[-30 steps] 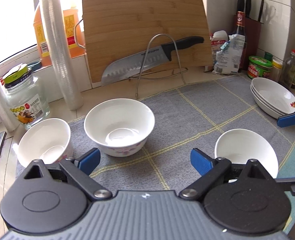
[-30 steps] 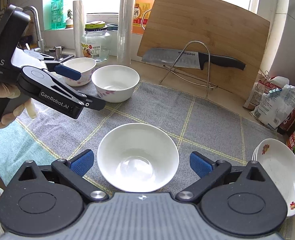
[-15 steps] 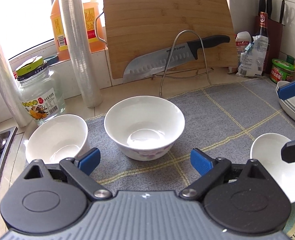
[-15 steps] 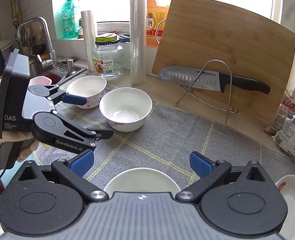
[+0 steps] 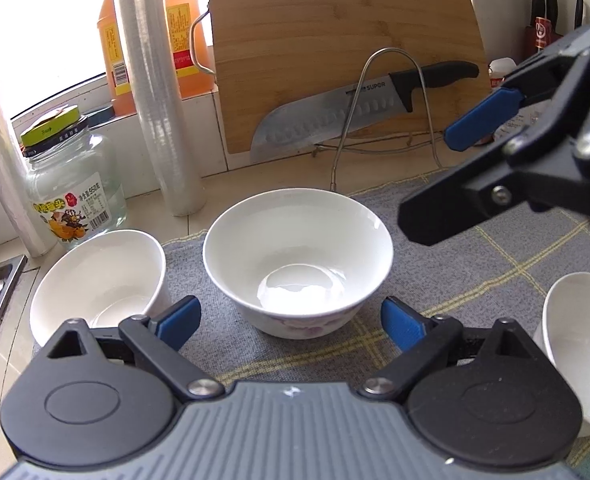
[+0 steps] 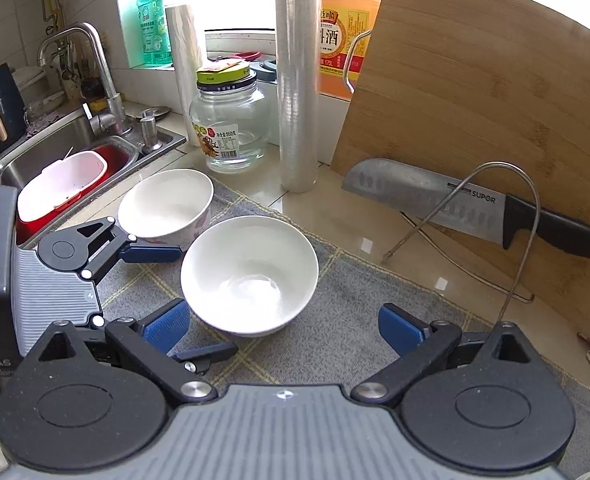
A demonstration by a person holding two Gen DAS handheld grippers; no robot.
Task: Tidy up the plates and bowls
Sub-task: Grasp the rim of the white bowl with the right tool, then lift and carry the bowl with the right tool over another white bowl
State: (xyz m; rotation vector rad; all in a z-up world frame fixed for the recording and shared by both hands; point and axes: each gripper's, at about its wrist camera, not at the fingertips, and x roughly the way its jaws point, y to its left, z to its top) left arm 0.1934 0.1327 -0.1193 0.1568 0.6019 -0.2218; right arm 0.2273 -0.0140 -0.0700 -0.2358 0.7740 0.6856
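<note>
A kitchen counter (image 6: 335, 204) under a bright window carries a grey checked mat (image 5: 475, 264) on which the bowls stand. In the left wrist view the middle bowl (image 5: 299, 256) sits at centre frame, a second bowl (image 5: 99, 280) just beside it at lower left near the sink edge, and a third bowl (image 5: 575, 344) at the right edge. The left gripper (image 5: 291, 316) has its fingers apart and empty, the middle bowl just ahead of them. The right gripper (image 6: 281, 322) also has its fingers apart with nothing between them; the same middle bowl (image 6: 251, 272) lies just beyond them.

The step in hand looks like gathering the bowls into a stack. To do it well, one pad should go inside the rim and one outside, closing firmly on the thin wall, since glazed ware may slip. Both grippers crowd the same bowl, so one should give way.

Behind, a knife (image 6: 435, 196) rests on a wire rack (image 6: 511, 216) before a leaning cutting board (image 6: 475, 100); a glass jar (image 6: 231, 124) and film roll (image 6: 297, 80) stand near, so lifts should stay clear of them.
</note>
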